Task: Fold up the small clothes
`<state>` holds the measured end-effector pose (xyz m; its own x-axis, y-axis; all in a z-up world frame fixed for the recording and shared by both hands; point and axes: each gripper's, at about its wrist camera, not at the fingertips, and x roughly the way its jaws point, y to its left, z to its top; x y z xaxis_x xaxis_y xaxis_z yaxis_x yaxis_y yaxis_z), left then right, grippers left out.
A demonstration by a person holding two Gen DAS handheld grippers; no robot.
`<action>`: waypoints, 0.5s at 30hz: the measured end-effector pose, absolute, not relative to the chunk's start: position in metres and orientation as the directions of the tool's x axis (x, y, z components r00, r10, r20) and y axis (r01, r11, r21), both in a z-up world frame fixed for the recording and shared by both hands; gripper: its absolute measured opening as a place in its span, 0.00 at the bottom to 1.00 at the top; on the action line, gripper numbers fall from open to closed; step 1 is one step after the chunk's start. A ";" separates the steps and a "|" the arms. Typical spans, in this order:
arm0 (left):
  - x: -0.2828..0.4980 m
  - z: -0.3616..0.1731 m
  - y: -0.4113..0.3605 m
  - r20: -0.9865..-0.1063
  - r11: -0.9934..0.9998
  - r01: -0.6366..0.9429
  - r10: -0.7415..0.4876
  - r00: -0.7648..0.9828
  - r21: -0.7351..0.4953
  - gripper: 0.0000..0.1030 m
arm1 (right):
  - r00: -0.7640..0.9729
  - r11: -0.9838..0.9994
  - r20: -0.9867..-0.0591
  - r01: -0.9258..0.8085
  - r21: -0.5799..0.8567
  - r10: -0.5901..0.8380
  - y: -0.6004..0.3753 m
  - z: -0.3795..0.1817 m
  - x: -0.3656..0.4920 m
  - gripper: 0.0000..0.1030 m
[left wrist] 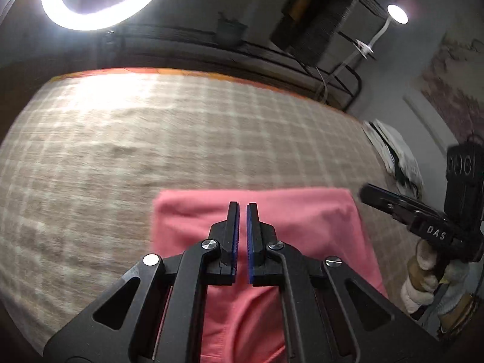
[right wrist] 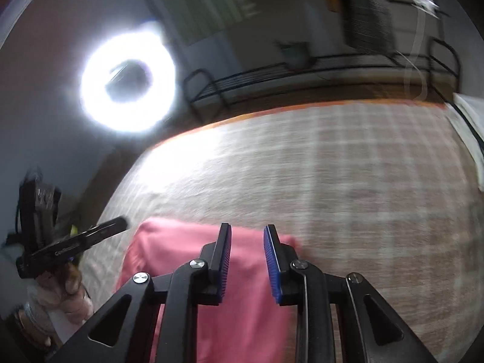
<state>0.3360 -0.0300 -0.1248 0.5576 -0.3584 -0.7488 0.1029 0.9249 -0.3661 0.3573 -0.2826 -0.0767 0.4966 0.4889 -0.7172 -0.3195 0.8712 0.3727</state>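
A pink garment lies flat on the checked beige cloth, with a straight folded far edge. It also shows in the right wrist view. My left gripper hovers above the garment's middle with its jaws nearly closed and nothing between them. My right gripper is over the garment's right part, its blue-padded jaws parted and empty. The right gripper also shows at the right edge of the left wrist view, and the left gripper at the left edge of the right wrist view.
The checked beige cloth covers the table, with an orange edge at the far side. A bright ring light stands beyond it. White items with a dark cable lie at the table's right end. A black metal rack is behind.
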 end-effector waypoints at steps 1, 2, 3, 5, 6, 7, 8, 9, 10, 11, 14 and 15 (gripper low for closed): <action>0.337 -0.129 -0.038 -0.754 0.926 0.114 -0.360 0.549 -0.359 0.00 | 0.486 0.867 -0.722 -0.348 0.357 0.492 -0.274 -0.079 0.356 0.22; 0.338 -0.133 -0.044 -0.762 0.930 0.121 -0.355 0.542 -0.348 0.00 | 0.479 0.864 -0.726 -0.366 0.346 0.494 -0.267 -0.081 0.354 0.22; 0.338 -0.137 -0.051 -0.772 0.935 0.130 -0.348 0.533 -0.331 0.00 | 0.471 0.861 -0.731 -0.381 0.337 0.494 -0.259 -0.083 0.353 0.22; 0.341 -0.147 -0.060 -0.794 0.946 0.142 -0.322 0.516 -0.292 0.00 | 0.452 0.852 -0.737 -0.404 0.334 0.503 -0.249 -0.091 0.353 0.22; 0.341 -0.156 -0.063 -0.810 0.952 0.144 -0.306 0.500 -0.270 0.00 | 0.441 0.851 -0.746 -0.412 0.326 0.499 -0.245 -0.095 0.352 0.22; 0.343 -0.162 -0.064 -0.822 0.956 0.143 -0.294 0.487 -0.257 0.00 | 0.430 0.854 -0.763 -0.424 0.301 0.482 -0.239 -0.100 0.352 0.22; 0.342 -0.167 -0.067 -0.829 0.958 0.147 -0.286 0.481 -0.246 0.01 | 0.423 0.855 -0.773 -0.433 0.285 0.472 -0.237 -0.106 0.351 0.22; 0.340 -0.167 -0.068 -0.816 0.958 0.160 -0.286 0.502 -0.237 0.02 | 0.414 0.855 -0.784 -0.443 0.270 0.462 -0.234 -0.111 0.350 0.22; 0.341 -0.167 -0.069 -0.818 0.958 0.173 -0.286 0.500 -0.229 0.03 | 0.401 0.858 -0.804 -0.453 0.243 0.439 -0.229 -0.118 0.348 0.19; 0.341 -0.166 -0.068 -0.820 0.957 0.172 -0.290 0.494 -0.234 0.03 | 0.396 0.865 -0.827 -0.463 0.196 0.400 -0.225 -0.125 0.348 0.14; 0.342 -0.161 -0.060 -0.811 0.953 0.129 -0.301 0.501 -0.273 0.03 | 0.413 0.862 -0.833 -0.487 0.140 0.369 -0.225 -0.127 0.343 0.14; 0.340 -0.157 -0.058 -0.801 0.950 0.132 -0.309 0.513 -0.282 0.03 | 0.414 0.863 -0.825 -0.478 0.163 0.385 -0.228 -0.123 0.344 0.15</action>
<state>0.3399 -0.0579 -0.1567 0.5133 -0.3090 -0.8006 0.1323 0.9503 -0.2820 0.3441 -0.2276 -0.1232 0.4139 0.3853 -0.8248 -0.4782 0.8630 0.1631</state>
